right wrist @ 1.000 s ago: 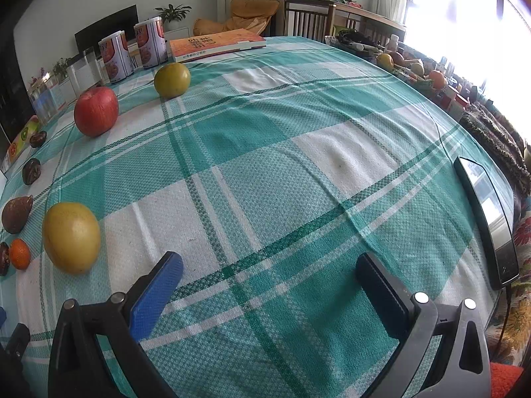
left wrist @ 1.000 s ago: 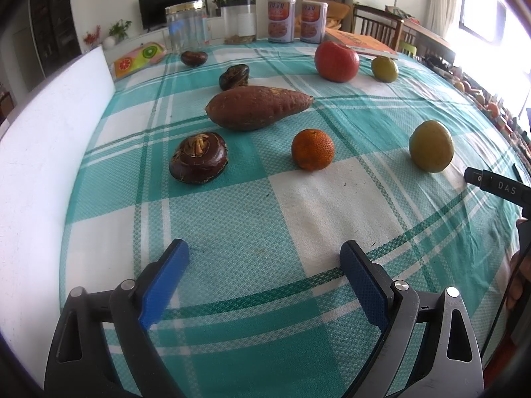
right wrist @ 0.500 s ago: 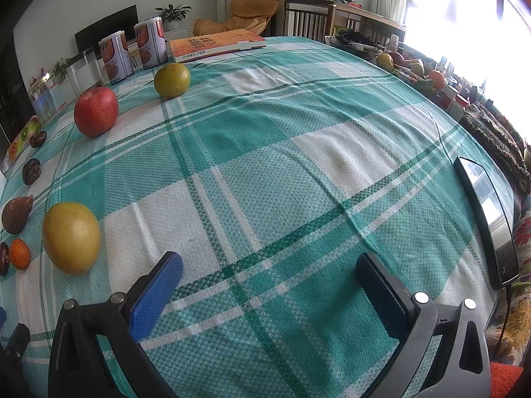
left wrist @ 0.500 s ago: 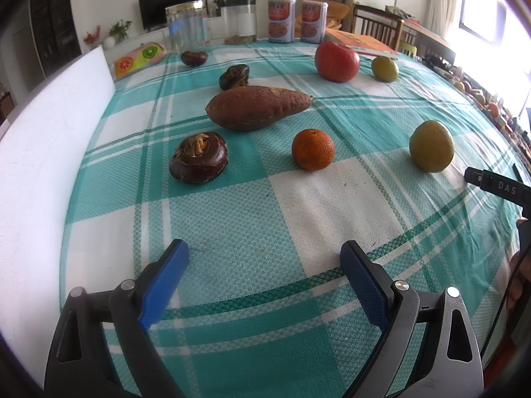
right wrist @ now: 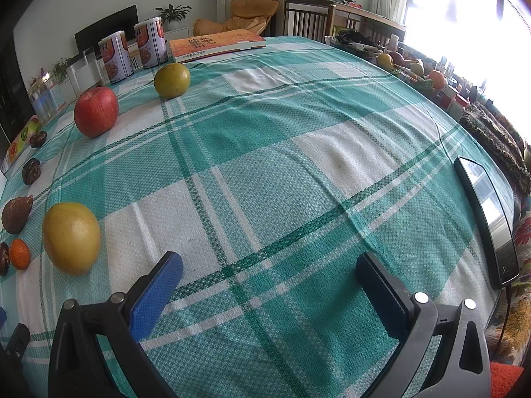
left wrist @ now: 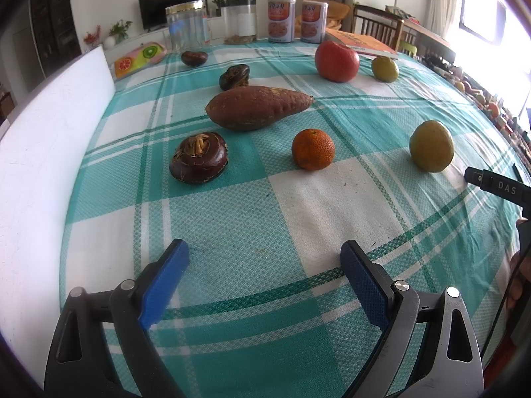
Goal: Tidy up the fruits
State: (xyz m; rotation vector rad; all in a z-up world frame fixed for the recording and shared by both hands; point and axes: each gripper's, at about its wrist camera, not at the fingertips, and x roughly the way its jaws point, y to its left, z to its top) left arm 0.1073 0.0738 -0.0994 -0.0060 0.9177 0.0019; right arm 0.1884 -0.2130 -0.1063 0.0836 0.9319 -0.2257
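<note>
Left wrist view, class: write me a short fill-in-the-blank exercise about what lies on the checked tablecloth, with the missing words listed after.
1. The long brown sweet potato lies just beyond the small ____ mandarin.
2. The apple beside the book is ____ in colour.
3. The left gripper has its jaws ____, with nothing between them.
4. Behind the apple stand ____ printed tins.

Missing words: orange; red; open; two
</note>
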